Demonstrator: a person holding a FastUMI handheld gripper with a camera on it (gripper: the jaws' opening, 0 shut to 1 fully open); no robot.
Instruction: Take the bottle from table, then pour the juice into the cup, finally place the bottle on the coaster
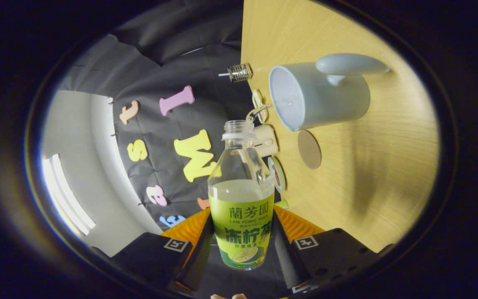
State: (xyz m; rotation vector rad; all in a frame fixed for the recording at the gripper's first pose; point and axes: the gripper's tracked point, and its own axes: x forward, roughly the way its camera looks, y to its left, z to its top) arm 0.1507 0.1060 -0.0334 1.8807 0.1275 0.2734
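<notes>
Spreading across the right, the wooden table (347, 199) carries a pale cup (322, 97), its mouth facing the bottle (241, 199), and a round coaster (308, 149) beside it. Both fingers of the gripper (243, 245) clench the uncapped, labelled bottle, near, left of the cup.

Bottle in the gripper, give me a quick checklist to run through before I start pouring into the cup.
1. Grip: both fingers of the gripper press the bottle at its label: ok.
2. Cap: off, neck open: ok.
3. Juice: some remains, level near the label's top: ok.
4. Cup: grey, on the table, opening facing the bottle: ok.
5. Bottle mouth above the cup's opening: not ok, it sits short of the rim.
6. Coaster: round, bare, beside the cup: ok.
</notes>
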